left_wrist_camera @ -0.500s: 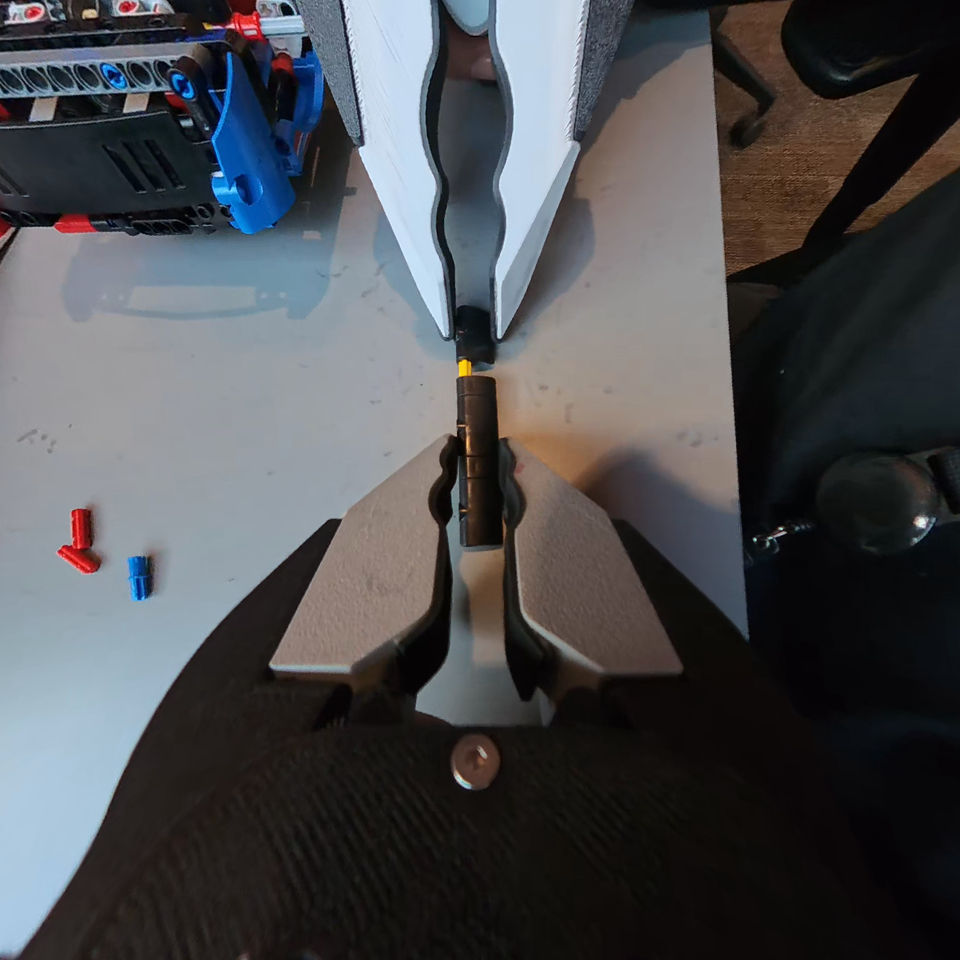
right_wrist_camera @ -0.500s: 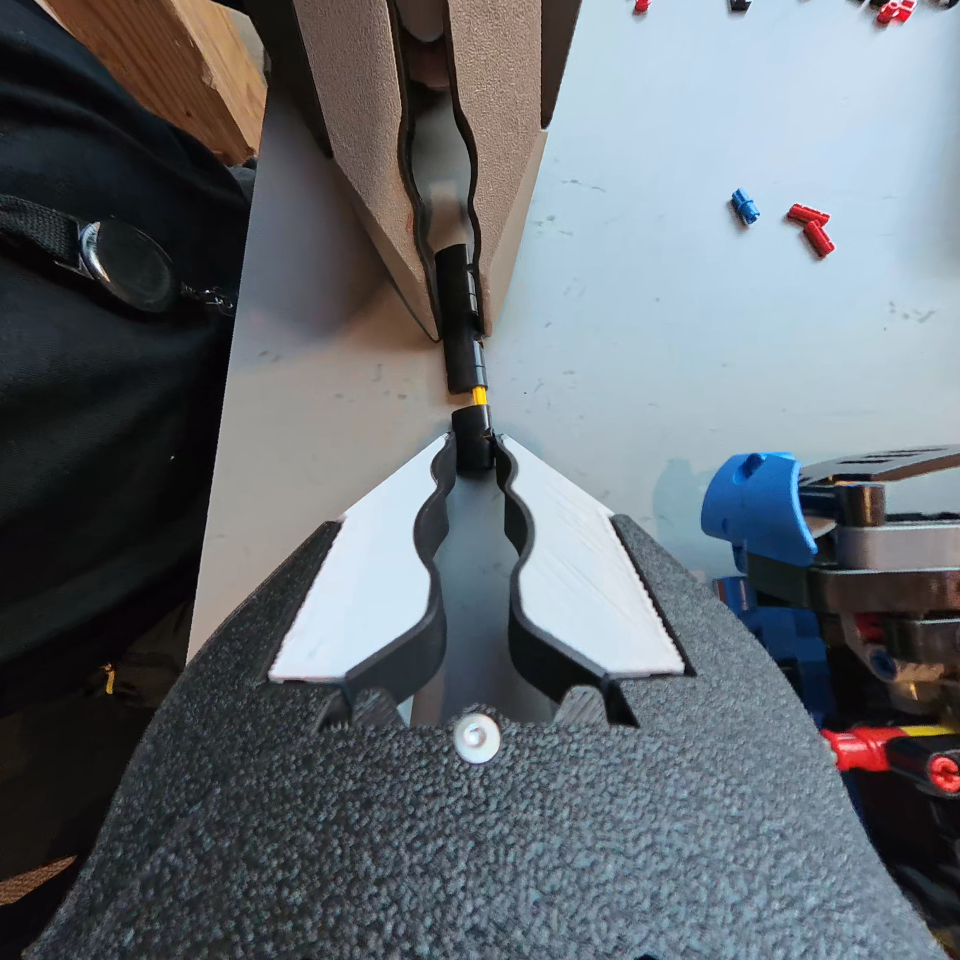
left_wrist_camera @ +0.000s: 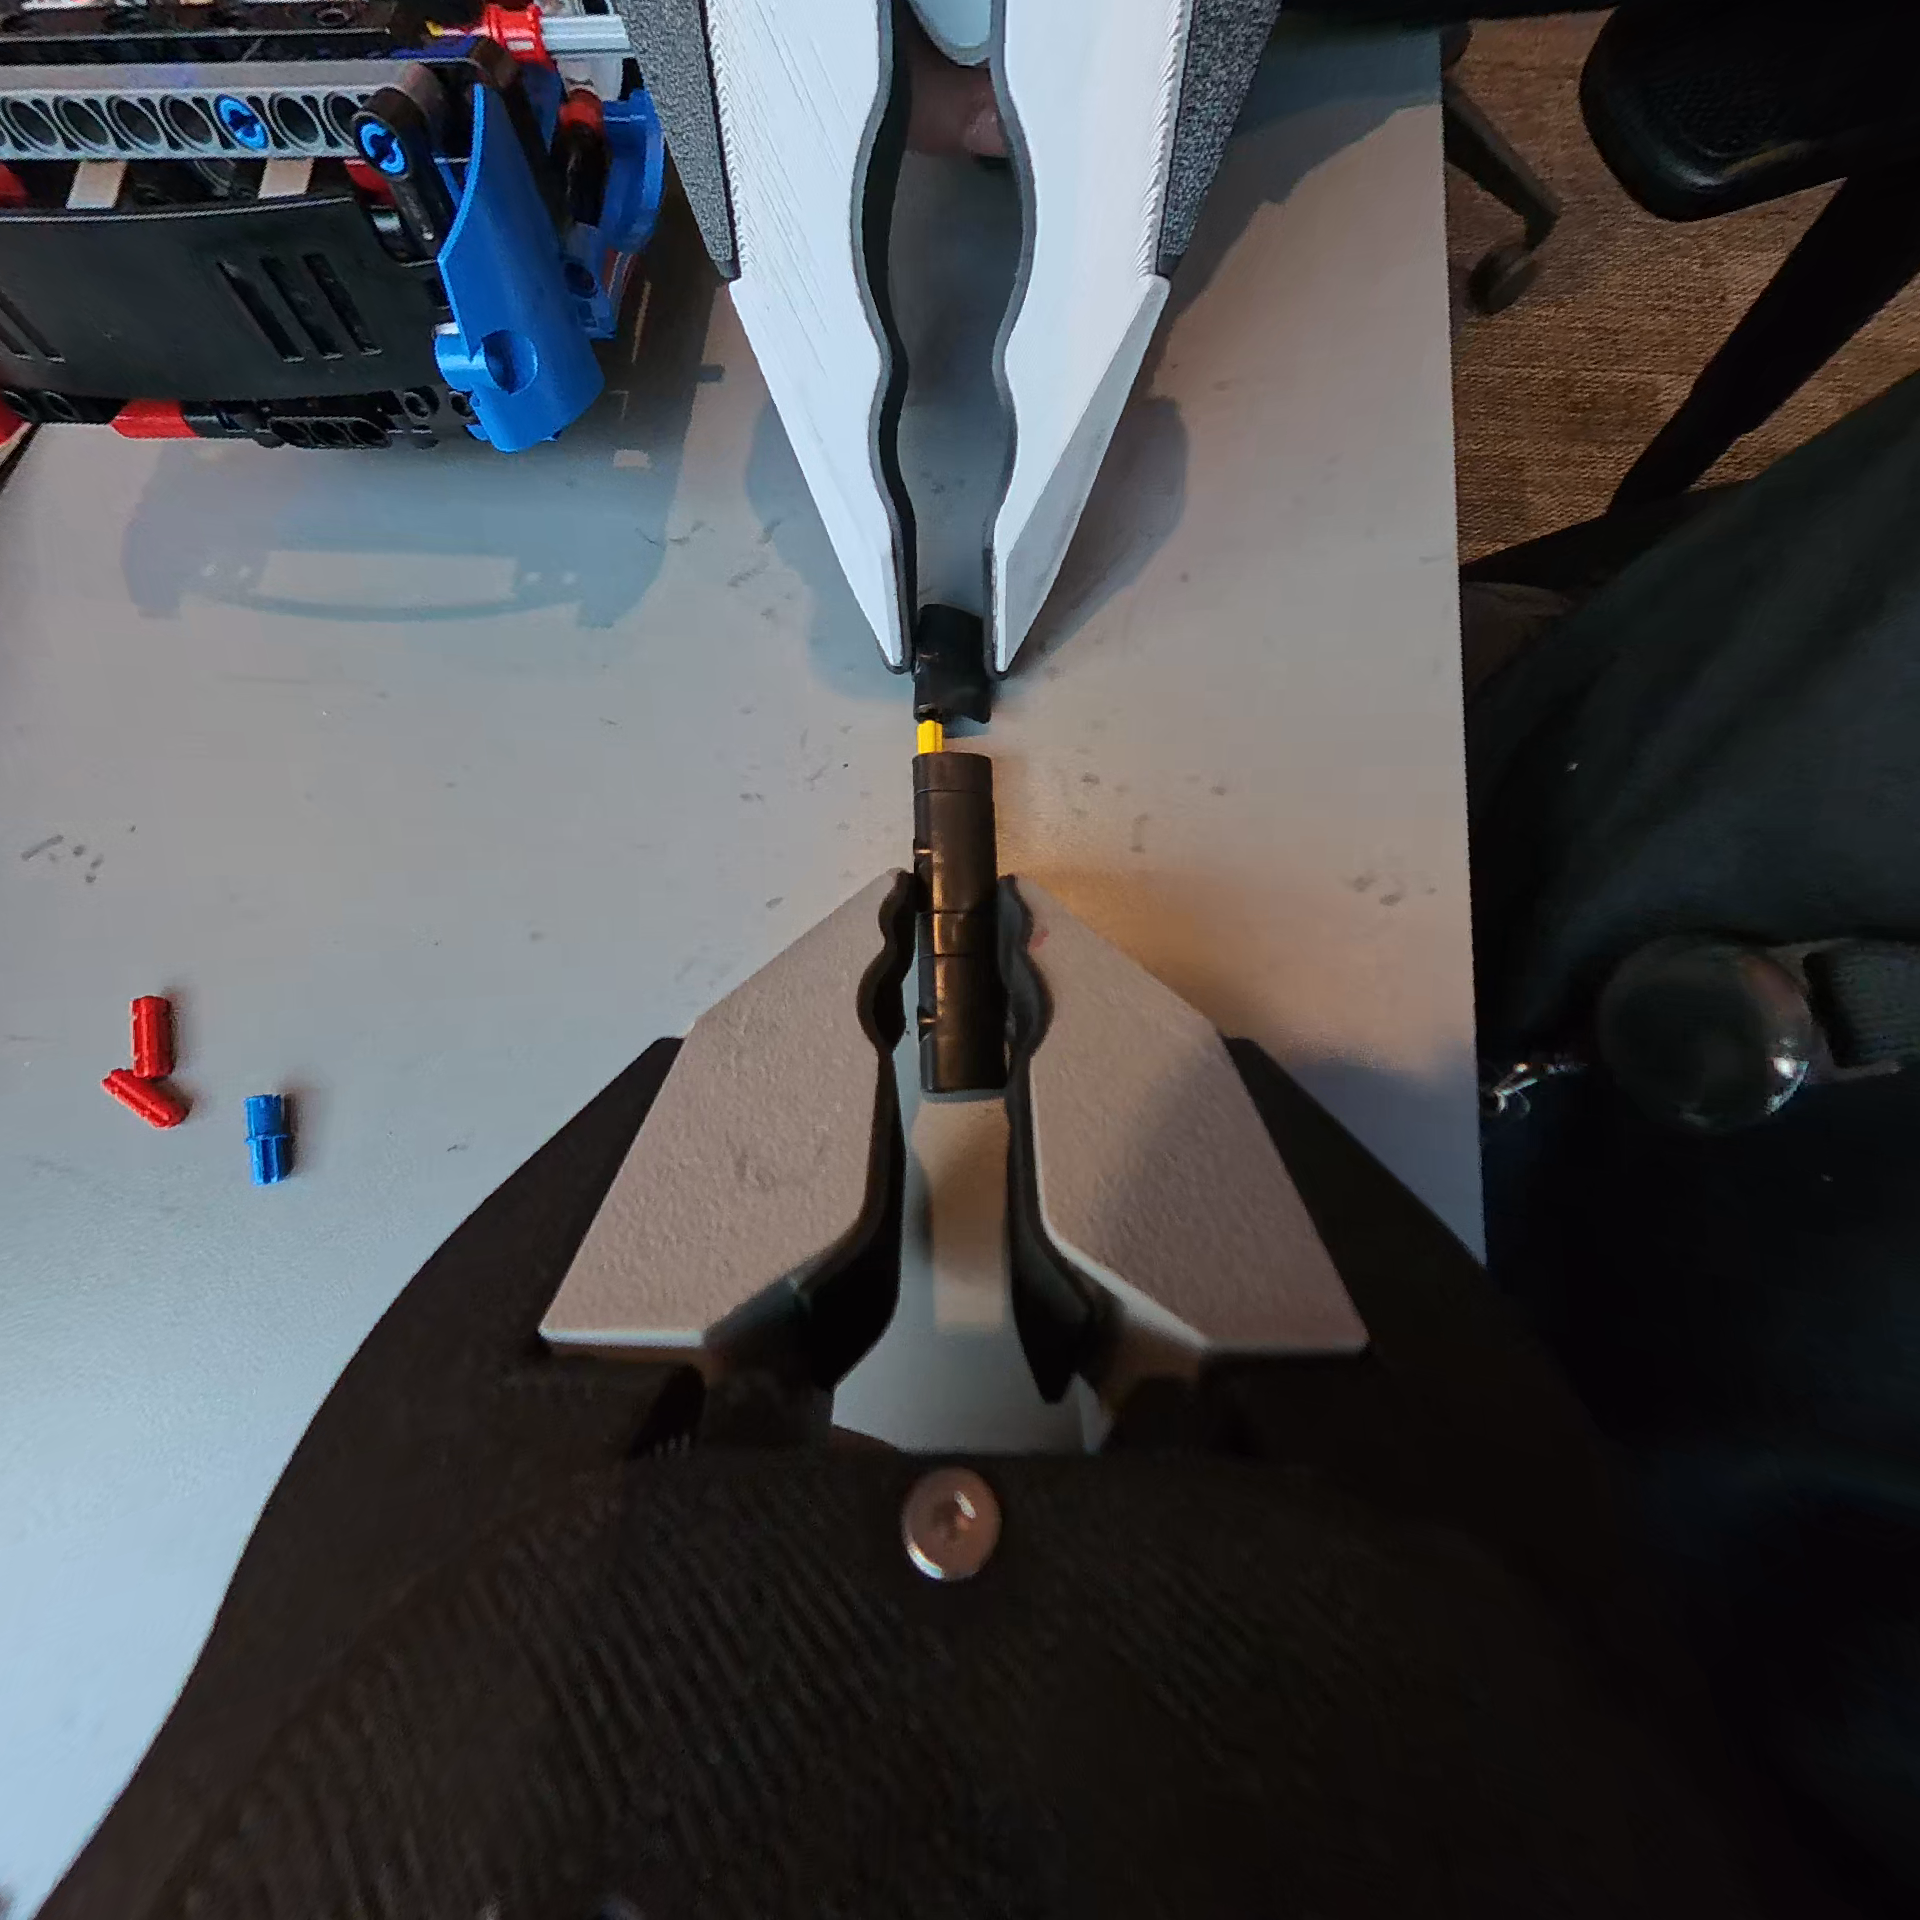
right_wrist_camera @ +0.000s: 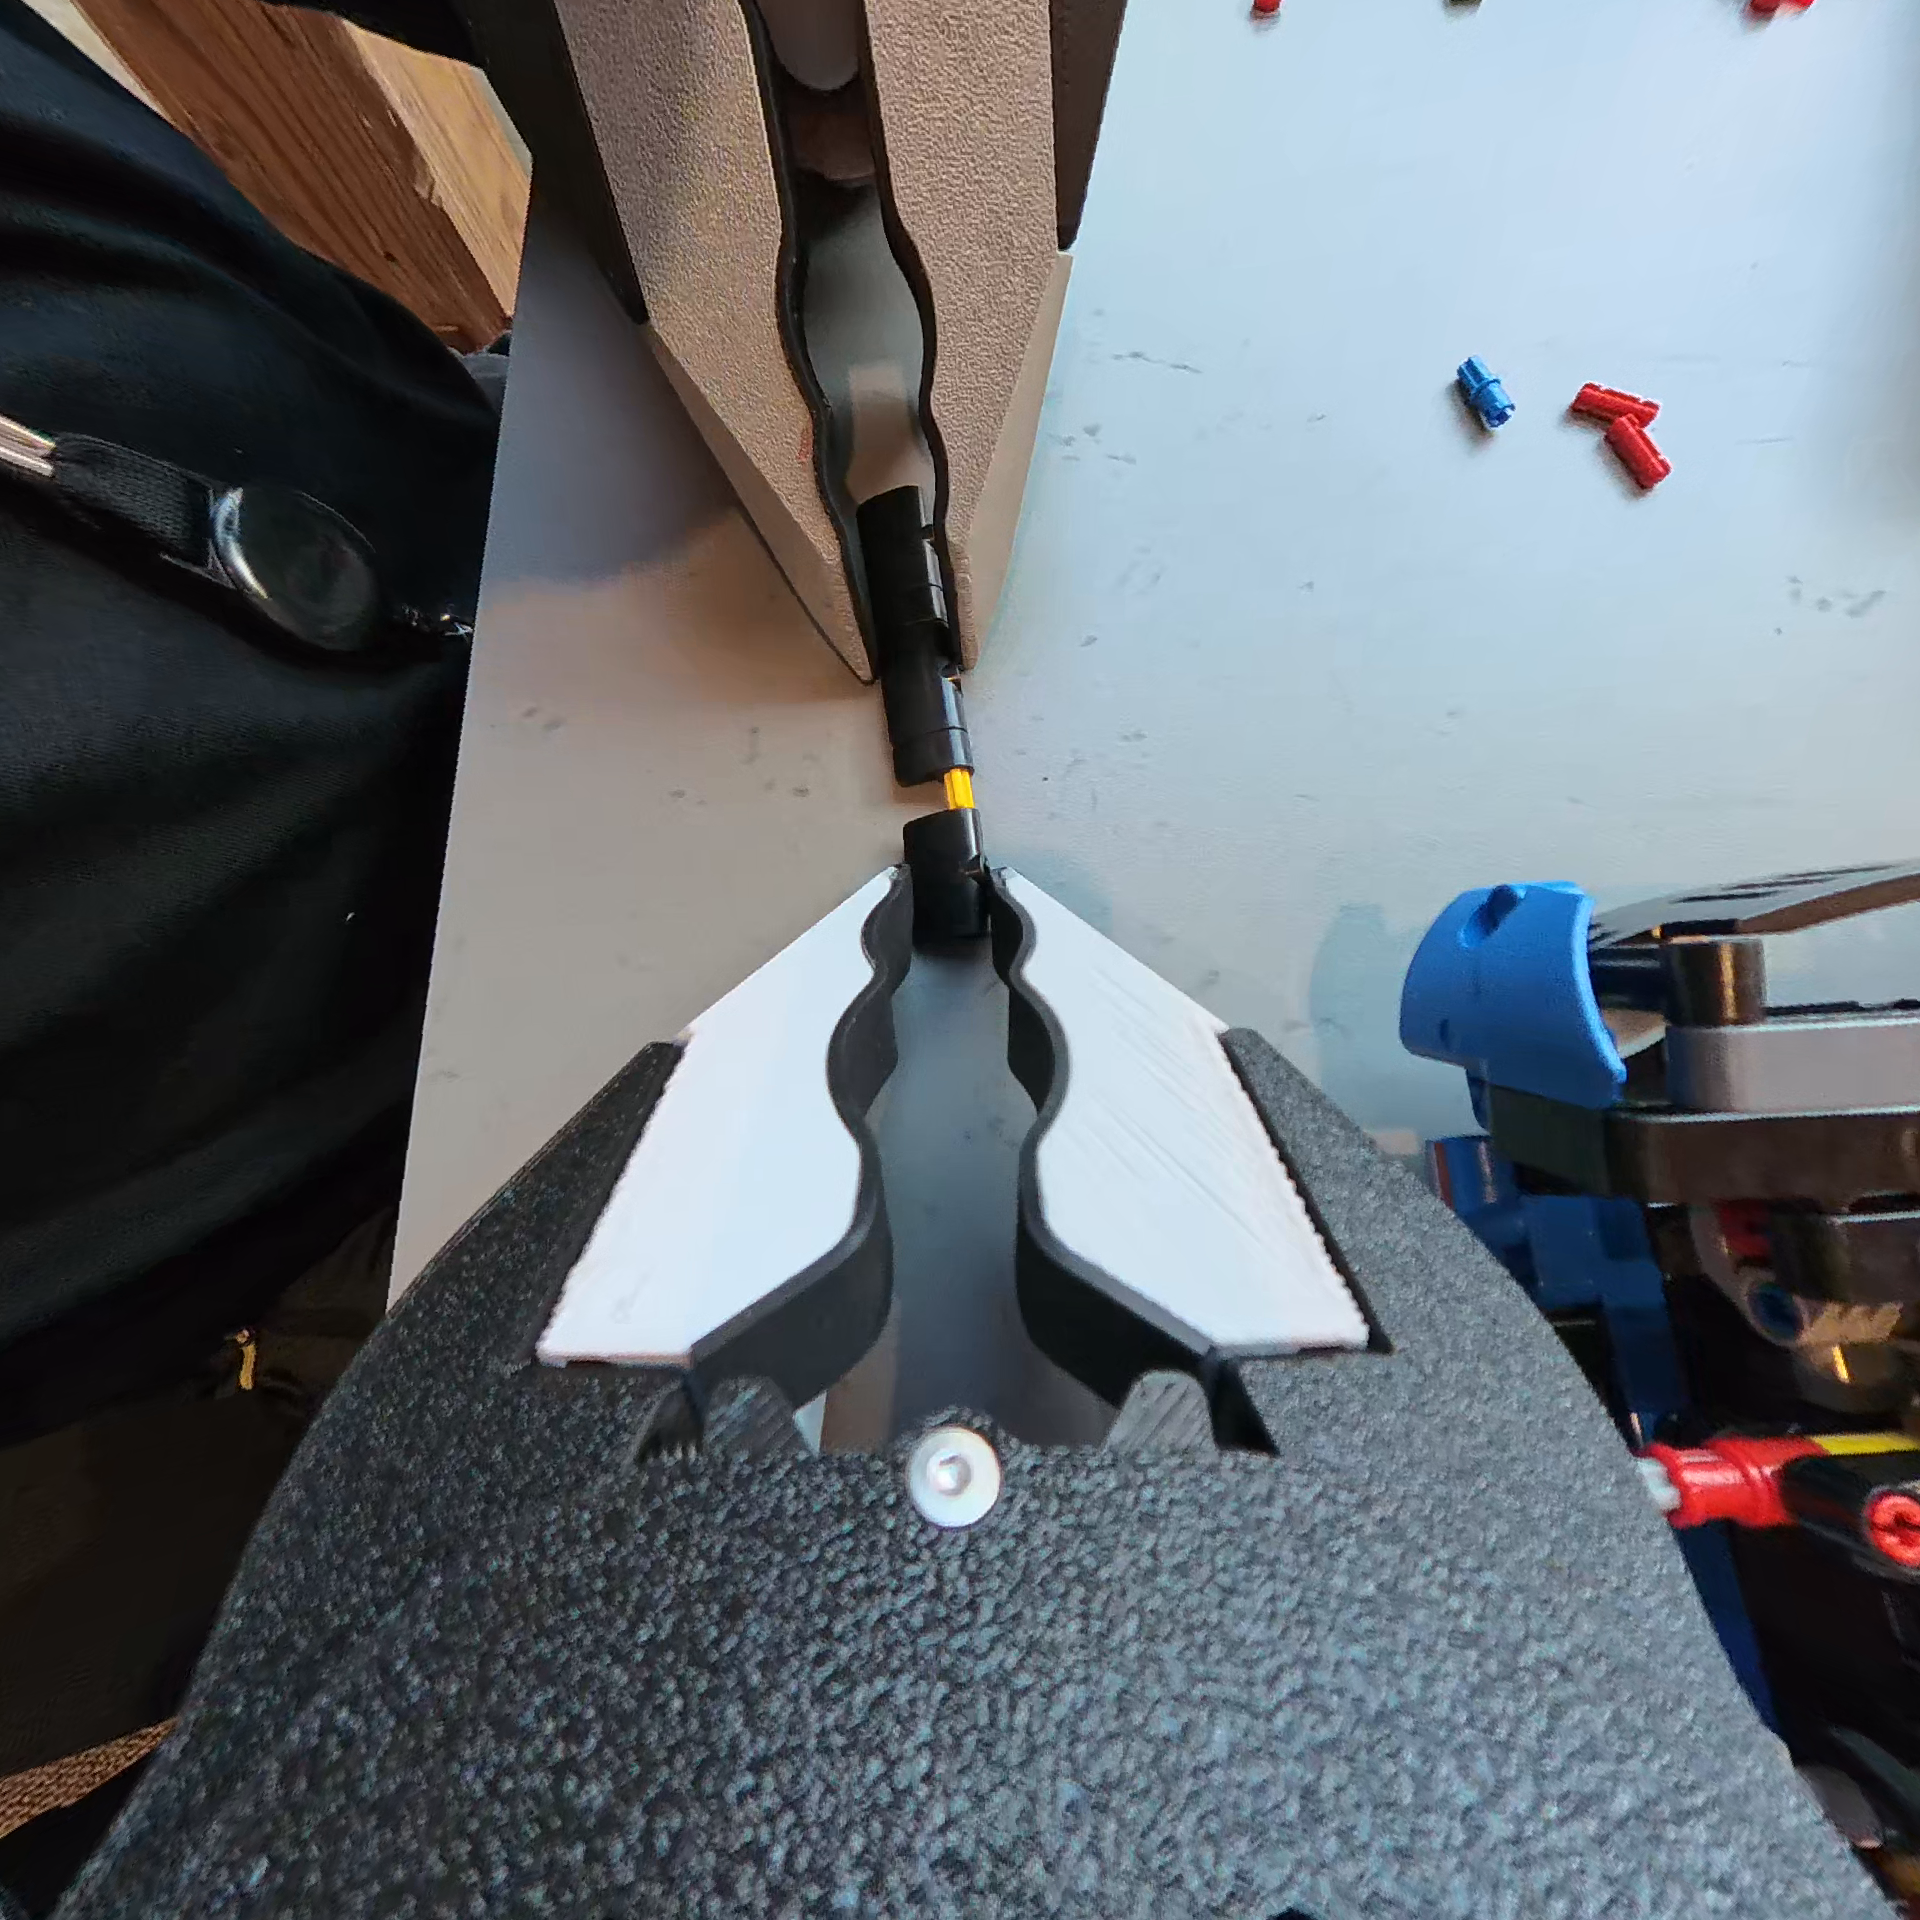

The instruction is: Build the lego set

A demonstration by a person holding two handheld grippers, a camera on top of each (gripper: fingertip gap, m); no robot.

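Note:
My left gripper (left_wrist_camera: 956, 894), with grey fingers, is shut on a long black cylindrical stack of lego pieces (left_wrist_camera: 954, 914), also seen in the right wrist view (right_wrist_camera: 914, 634). My right gripper (right_wrist_camera: 945, 883), with white fingers, is shut on a small black connector (right_wrist_camera: 943, 862), which shows in the left wrist view too (left_wrist_camera: 948, 675). The two grippers face each other tip to tip above the grey table (left_wrist_camera: 416, 779). A short yellow axle (left_wrist_camera: 928, 740) bridges the gap between the two black pieces; it also shows in the right wrist view (right_wrist_camera: 958, 790).
A black, grey and blue lego model (left_wrist_camera: 312, 239) stands at the back left, and shows at the right in the right wrist view (right_wrist_camera: 1662, 1091). Two red pins (left_wrist_camera: 145, 1060) and a blue pin (left_wrist_camera: 268, 1138) lie loose. The table edge (left_wrist_camera: 1455, 727) and a person in dark clothing are close by. The tips of one gripper are about 5 centimeters away from the tips of the other. About 12 centimeters separates my left fingertips from the blue pin (left_wrist_camera: 268, 1138). Seen from the right wrist view (right_wrist_camera: 1488, 387) as well.

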